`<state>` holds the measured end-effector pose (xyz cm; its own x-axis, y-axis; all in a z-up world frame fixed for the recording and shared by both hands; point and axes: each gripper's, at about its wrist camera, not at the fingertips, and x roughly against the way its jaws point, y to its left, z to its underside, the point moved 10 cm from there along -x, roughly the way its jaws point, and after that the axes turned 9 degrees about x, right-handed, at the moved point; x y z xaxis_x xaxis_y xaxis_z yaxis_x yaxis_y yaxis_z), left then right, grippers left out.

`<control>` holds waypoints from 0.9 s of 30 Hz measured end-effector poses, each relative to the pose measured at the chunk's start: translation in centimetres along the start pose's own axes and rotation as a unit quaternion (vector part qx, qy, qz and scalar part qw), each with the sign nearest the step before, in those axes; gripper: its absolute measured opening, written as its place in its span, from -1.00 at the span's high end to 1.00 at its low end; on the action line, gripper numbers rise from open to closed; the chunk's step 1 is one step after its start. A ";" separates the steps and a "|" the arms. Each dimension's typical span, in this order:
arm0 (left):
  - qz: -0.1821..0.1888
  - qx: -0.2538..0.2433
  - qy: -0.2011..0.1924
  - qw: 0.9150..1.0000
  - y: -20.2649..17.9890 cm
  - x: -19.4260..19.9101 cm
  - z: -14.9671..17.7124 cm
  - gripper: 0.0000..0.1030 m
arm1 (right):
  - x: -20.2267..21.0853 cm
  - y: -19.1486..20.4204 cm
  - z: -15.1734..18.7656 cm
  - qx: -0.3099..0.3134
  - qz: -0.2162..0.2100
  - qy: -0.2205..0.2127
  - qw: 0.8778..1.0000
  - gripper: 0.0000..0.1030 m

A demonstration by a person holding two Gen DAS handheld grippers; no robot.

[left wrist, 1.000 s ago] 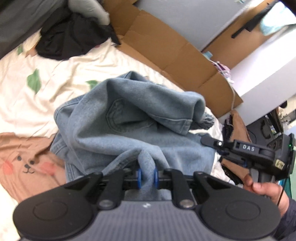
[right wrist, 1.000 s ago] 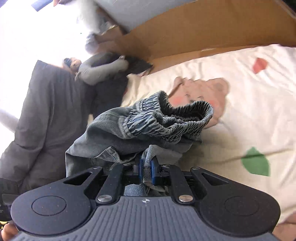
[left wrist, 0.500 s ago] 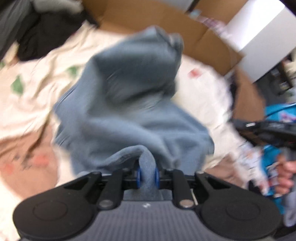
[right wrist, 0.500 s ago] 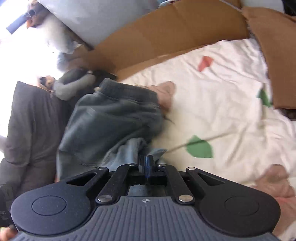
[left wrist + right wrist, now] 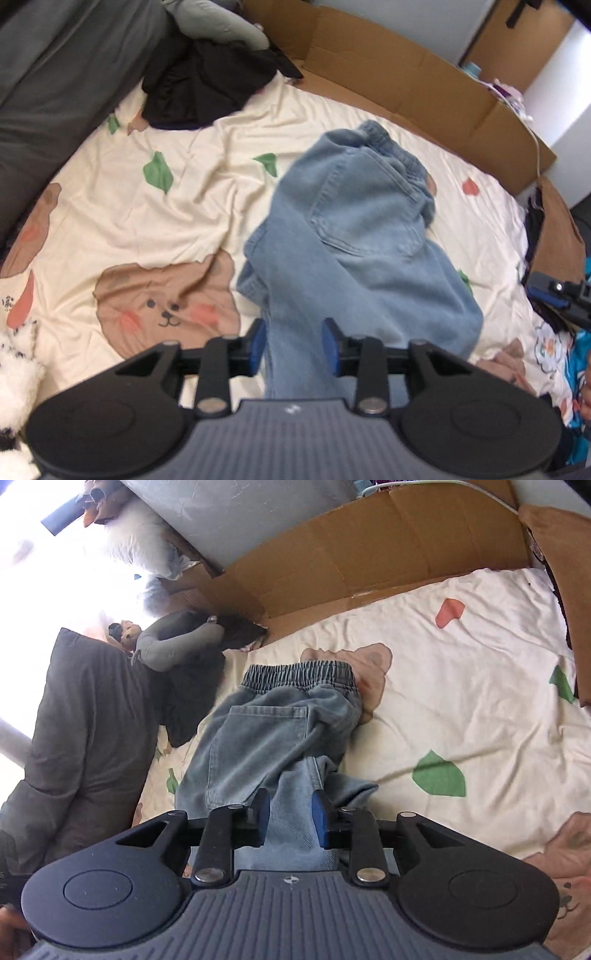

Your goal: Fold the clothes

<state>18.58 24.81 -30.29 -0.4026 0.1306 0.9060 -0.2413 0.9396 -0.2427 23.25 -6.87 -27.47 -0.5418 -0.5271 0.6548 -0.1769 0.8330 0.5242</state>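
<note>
The light-blue jeans (image 5: 362, 236) lay crumpled on the bear-print bedsheet (image 5: 177, 206), elastic waistband (image 5: 299, 674) at the far end. The left gripper (image 5: 293, 347) and right gripper (image 5: 290, 821) both stood with jaws apart, gripping nothing, denim between them. The bunched legs could stay twisted, so a fold made now risked being uneven.

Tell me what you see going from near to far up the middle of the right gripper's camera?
Right gripper → pant leg of the jeans → back pocket → elastic waistband → bear print on the sheet → cardboard.
</note>
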 end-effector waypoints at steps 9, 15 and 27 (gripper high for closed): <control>0.012 0.026 -0.020 0.999 1.2 -4.3 -2.8 0.04 | -0.8 2.5 0.2 0.062 0.006 0.012 0.998 0.48; 0.028 0.049 -0.034 0.998 1.5 -7.6 -5.5 0.05 | -0.4 0.9 1.7 0.077 0.032 0.030 0.996 0.48; 0.094 0.109 -0.038 0.989 -0.4 -11.7 -7.4 0.54 | -0.5 -0.7 2.2 0.074 0.051 0.046 0.995 0.48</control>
<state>29.96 25.21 -38.24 -0.5218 0.2648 0.8110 -0.3364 0.8097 -0.4808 21.82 -6.81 -29.39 -0.4859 -0.4460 0.7516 -0.2471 0.8950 0.3714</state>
